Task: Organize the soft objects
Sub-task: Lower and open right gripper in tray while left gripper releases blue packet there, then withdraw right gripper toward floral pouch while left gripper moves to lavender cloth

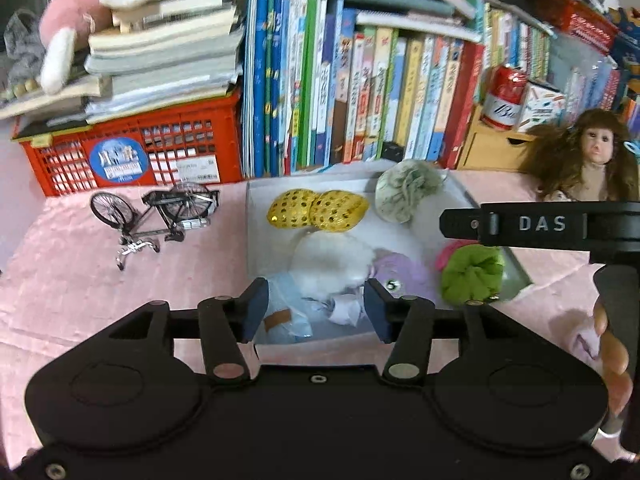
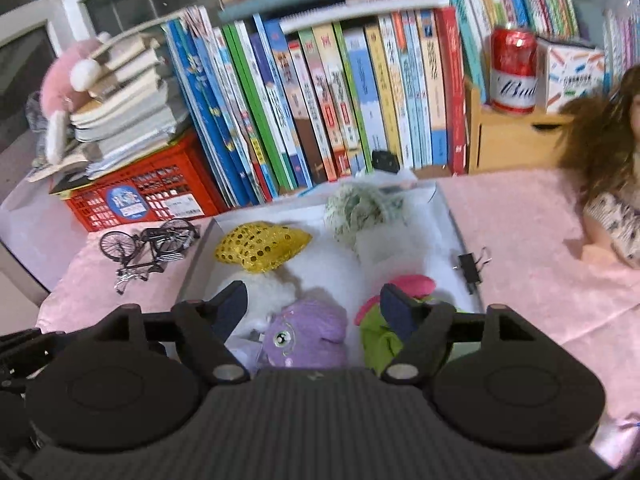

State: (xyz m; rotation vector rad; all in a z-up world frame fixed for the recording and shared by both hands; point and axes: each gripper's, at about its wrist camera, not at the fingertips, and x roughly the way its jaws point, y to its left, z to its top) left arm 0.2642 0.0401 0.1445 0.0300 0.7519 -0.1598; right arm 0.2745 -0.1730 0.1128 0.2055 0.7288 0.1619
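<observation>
- Left wrist view: left claw (image 1: 316, 308) hangs over the near edge of the white box (image 1: 256, 216), jaws partly apart, nothing between the pads.
- Right claw (image 2: 314, 306) sits wider apart over the same box, also empty. Neither is touching a toy, as far as I can tell.
- Box sits mid-bench on the pink cloth (image 1: 80, 280), just in front of the row of books (image 1: 340, 92).
- Inside, far side: yellow sequin pouch (image 1: 318, 210) left, grey-green scrunchie (image 1: 406, 194) right.
- Near side: white fluffy toy (image 1: 332, 260), purple plush (image 2: 308, 334) touching it, green and pink plush (image 2: 378, 334) against the right wall.
- Light blue fabric piece (image 1: 284, 312) in the near left corner, partly hidden by the claw.
- Handling, my read: all light and squashy, no breakage risk. Plush compresses, so close well in on the bulk, not on loose fur or an edge.
- Sequin pouch looks slick; pinch at the waist between its two lobes.
- Scrunchie: take the gathered rim.
- Watch the binder clip (image 2: 472, 266) on the right wall; it could snag fabric.
- Toy bicycle (image 1: 154, 216) and doll (image 1: 592, 160) outside the box are hard items, so probably not part of the job.
</observation>
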